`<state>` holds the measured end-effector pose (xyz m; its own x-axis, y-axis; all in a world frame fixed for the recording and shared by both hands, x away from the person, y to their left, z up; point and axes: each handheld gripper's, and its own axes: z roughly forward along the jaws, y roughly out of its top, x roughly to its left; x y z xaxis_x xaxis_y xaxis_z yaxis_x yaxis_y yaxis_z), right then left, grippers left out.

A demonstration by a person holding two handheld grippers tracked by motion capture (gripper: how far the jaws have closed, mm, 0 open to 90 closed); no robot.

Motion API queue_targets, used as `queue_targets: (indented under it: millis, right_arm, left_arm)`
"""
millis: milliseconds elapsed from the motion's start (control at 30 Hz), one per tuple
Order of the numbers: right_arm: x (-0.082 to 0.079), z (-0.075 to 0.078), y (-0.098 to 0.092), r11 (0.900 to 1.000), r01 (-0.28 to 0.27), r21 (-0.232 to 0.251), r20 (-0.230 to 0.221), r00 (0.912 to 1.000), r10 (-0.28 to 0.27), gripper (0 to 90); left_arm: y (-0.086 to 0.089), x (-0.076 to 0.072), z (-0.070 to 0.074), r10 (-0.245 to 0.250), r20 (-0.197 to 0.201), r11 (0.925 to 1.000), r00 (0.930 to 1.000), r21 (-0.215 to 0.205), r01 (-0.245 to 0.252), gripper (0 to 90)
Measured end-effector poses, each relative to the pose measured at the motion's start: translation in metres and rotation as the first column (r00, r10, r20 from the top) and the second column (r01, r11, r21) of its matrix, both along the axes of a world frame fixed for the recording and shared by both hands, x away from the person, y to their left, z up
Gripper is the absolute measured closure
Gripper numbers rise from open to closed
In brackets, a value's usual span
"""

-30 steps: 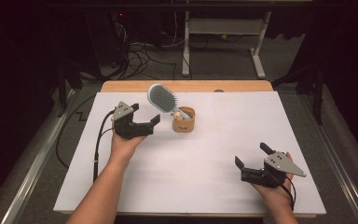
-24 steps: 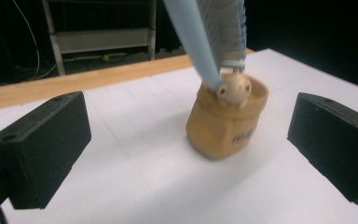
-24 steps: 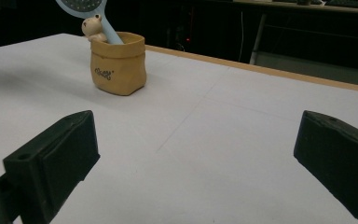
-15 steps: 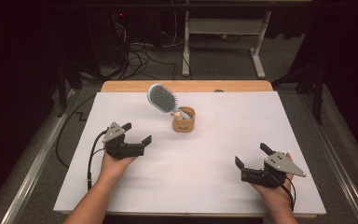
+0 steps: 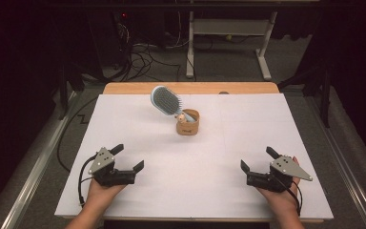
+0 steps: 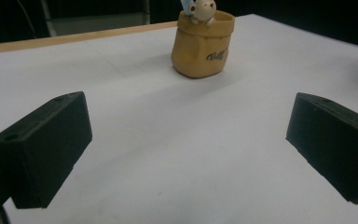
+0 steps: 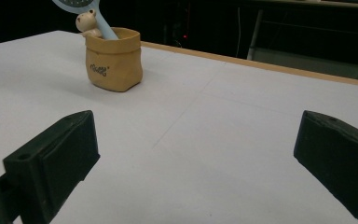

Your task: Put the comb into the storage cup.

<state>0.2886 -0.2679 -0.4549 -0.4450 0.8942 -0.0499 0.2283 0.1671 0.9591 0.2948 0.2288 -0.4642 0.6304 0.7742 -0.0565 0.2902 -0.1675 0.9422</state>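
Left gripper (image 5: 127, 159): held low over the near left part of the white table (image 5: 138, 129); jaws spread wide, nothing between them.
Hairbrush (image 5: 166, 100): stood handle-down in the pot, head tilted up and to the left; far centre of the table, well apart from both grippers.
Pot (image 5: 188, 122): a tan bag-shaped holder, set upright, with a small bear figure (image 6: 203, 9) seen at its rim.
Right gripper (image 5: 257, 160): held low over the near right part; jaws wide apart, nothing gripped.
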Motion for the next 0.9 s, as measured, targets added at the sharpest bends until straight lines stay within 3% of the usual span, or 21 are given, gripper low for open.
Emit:
queue_targets:
  millis: [100, 233, 367, 900]
  right_arm:
    - [0.000, 0.000, -0.002, 1.000, 0.012, 0.009, -0.004, 0.9999, -0.012, 0.2]
    - [-0.003, 0.001, -0.003, 1.000, 0.026, 0.017, -0.003, 0.9997, -0.026, 0.2]
    - [-0.006, 0.002, -0.001, 0.999, 0.029, 0.015, -0.008, 0.9996, -0.029, 0.2]
    - [-0.013, 0.000, 0.004, 1.000, -0.003, 0.012, -0.004, 1.0000, 0.003, 0.2]
  left_arm:
    - [0.014, -0.010, 0.003, 0.021, 0.008, 0.9994, 0.9997, -0.027, -0.021, 0.6]
    - [0.031, -0.023, 0.010, 0.052, 0.056, 0.9974, 0.9971, -0.053, -0.049, 0.6]
    - [0.041, -0.027, 0.018, 0.081, 0.098, 0.9939, 0.9919, -0.083, -0.073, 0.6]
    - [0.034, -0.014, 0.011, 0.068, 0.078, 0.9964, 0.9946, -0.056, -0.064, 0.0]
